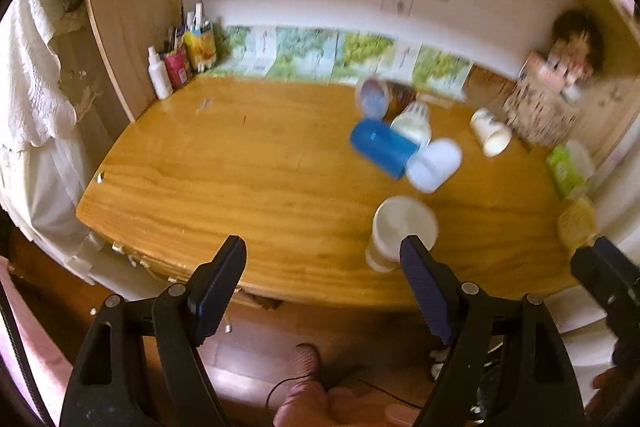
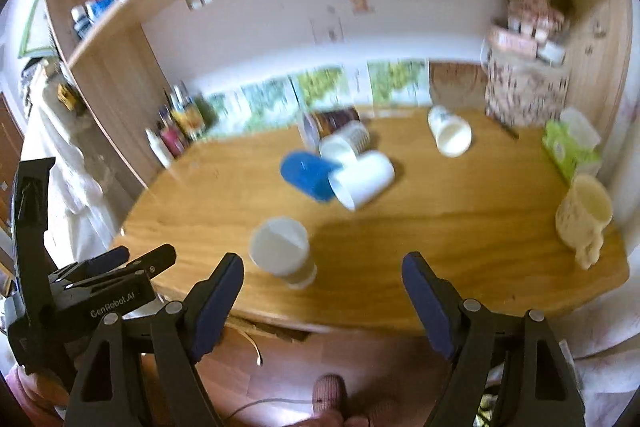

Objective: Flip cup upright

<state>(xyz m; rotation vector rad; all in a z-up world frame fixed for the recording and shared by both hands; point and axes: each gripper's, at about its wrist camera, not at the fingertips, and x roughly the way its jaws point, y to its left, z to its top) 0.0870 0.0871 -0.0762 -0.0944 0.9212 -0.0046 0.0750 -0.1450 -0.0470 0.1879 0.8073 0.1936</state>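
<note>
A white paper cup (image 1: 402, 231) (image 2: 282, 251) stands upright near the desk's front edge. Behind it a cluster of cups lies on its side: a blue cup (image 1: 382, 147) (image 2: 306, 173), a white cup (image 1: 434, 165) (image 2: 362, 179), a ribbed white cup (image 1: 414, 121) (image 2: 346, 143) and a brown cup (image 1: 386, 97) (image 2: 326, 123). Another white cup (image 1: 490, 131) (image 2: 450, 131) lies apart to the right. My left gripper (image 1: 322, 277) is open and empty in front of the desk edge. My right gripper (image 2: 322, 293) is open and empty, just right of the upright cup.
The wooden desk (image 1: 240, 179) (image 2: 460, 227) sits in a shelf alcove. Bottles and pen pots (image 1: 180, 59) stand at the back left, a doll on a patterned box (image 2: 528, 75) at the back right, a green tissue box (image 2: 568, 149) and cream mug (image 2: 586, 217) on the right.
</note>
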